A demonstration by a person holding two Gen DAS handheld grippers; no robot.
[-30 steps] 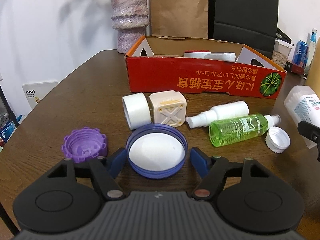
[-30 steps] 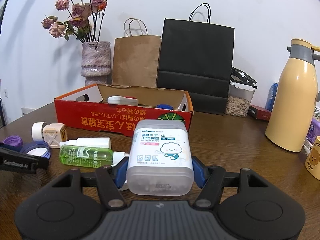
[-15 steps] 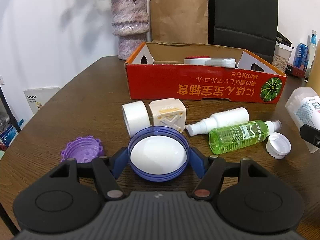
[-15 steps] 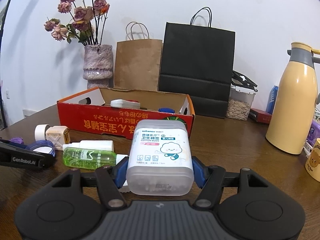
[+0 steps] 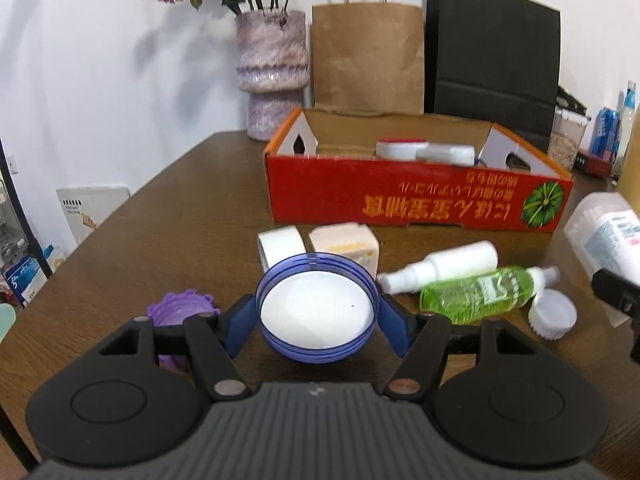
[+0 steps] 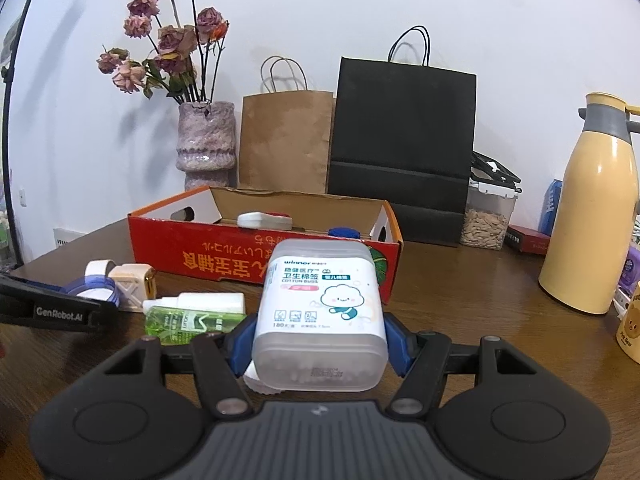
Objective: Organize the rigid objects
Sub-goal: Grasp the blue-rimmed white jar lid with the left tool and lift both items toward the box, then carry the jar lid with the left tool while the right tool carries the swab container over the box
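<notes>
Two hand-held grippers clamp blue lid [image 5: 316, 312], cotton-bud box [image 6: 320, 320].

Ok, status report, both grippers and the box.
Left gripper shut on blue lid, lifted. Right gripper shut on cotton bud box. Red cardboard box ahead, open. Spray bottles and white cap lie between.

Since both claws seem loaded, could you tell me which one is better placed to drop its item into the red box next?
Probably the right claw: its cotton bud box sits directly before the red box, while the left claw with the blue lid is farther back.
</notes>
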